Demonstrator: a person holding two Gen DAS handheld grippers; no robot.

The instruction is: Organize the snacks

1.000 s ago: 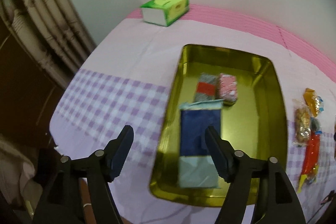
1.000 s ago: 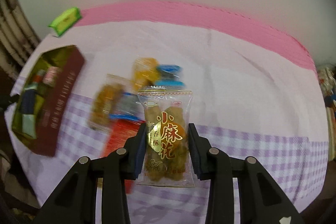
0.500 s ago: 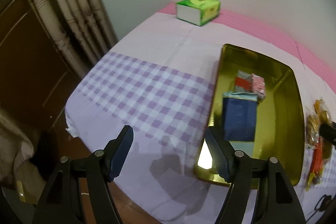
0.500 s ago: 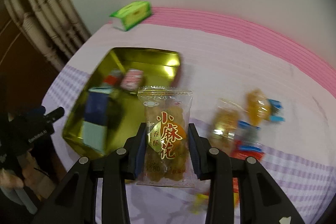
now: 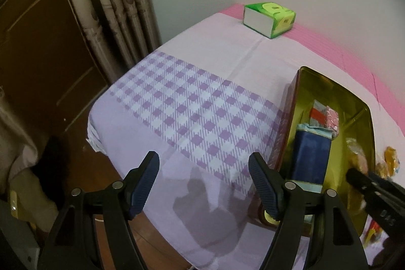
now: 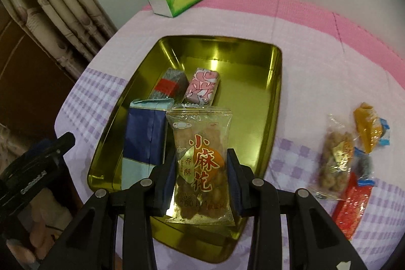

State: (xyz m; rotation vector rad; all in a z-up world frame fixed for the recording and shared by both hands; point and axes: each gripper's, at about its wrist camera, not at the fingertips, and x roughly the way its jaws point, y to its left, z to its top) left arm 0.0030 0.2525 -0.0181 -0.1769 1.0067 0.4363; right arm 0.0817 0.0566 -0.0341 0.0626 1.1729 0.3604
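While the right gripper (image 6: 201, 168) clamps a clear twisted-snack packet (image 6: 201, 163) above the gold tin (image 6: 274, 103), other wrapped snacks lie inside. Beside the tin, the left gripper (image 5: 203, 184) stands empty, jaws apart, over the checked cloth (image 5: 192, 105).

Lighting: dim, warm indoor light from above. Glare: bright patches on the gold tin (image 6: 274, 92) floor and far wall. Shadows: soft grey blot on the tablecloth (image 5: 202, 115), lower centre. Blur: loose snack packets (image 6: 336, 158) at right (slightly smeared). Distortion: strong fisheye bending, black corners in both views.
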